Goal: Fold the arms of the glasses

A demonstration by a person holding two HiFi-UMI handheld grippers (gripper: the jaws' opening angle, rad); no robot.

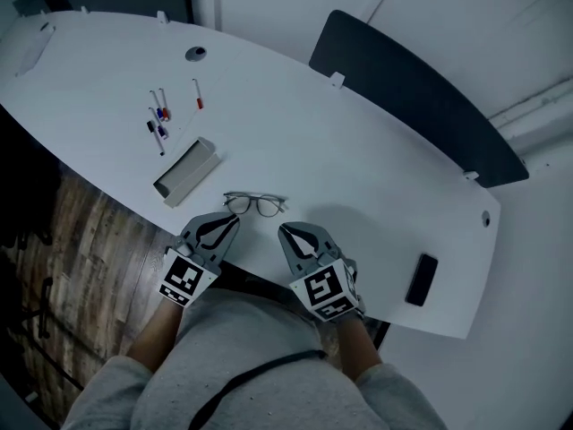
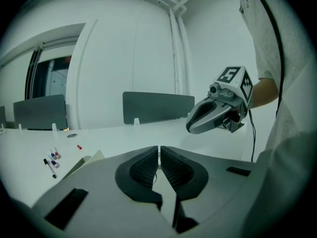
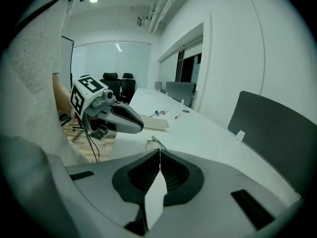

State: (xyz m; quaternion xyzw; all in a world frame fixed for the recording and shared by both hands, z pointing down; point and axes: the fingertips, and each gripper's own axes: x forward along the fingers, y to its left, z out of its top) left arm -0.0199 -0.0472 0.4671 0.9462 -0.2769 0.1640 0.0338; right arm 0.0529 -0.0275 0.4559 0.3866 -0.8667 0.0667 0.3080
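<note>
Glasses on table, both grippers clenched on nothing
The glasses (image 1: 255, 204) lay on the white table (image 1: 376, 150) at 12 o'clock of the left gripper (image 1: 230, 219) and right gripper (image 1: 287, 232), clear of both. The arms looked already tucked behind the lenses, so folding seemed done and the next move needed only a check. The open box (image 1: 185, 176) at 10 o'clock looked empty, with the markers (image 1: 159, 119) lying outside it.
</note>
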